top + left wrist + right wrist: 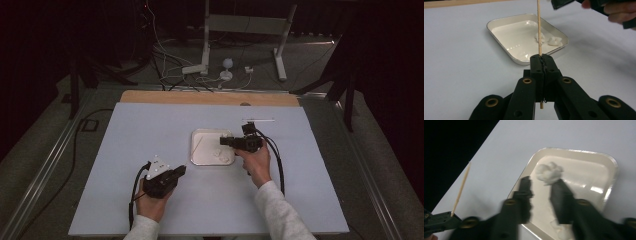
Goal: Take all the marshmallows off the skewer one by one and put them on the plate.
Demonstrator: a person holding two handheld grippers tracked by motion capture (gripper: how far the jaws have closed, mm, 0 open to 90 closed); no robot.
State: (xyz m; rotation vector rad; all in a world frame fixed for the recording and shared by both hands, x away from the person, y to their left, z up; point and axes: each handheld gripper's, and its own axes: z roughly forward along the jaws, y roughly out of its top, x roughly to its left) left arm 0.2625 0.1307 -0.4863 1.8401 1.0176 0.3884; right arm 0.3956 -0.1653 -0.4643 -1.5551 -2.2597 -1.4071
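The wooden skewer [539, 27] is clamped bare in your left gripper [176, 173], near and left of the tray [197, 155]; nothing is threaded on it. Farther on, your right gripper [541, 188] hangs part-open over the tray's right side, empty, just short of the white lumps [549, 173]. Picking and skewering remain.

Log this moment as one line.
left gripper: shut on wooden skewer | right gripper: open over tray, near white lump | second lump in tray
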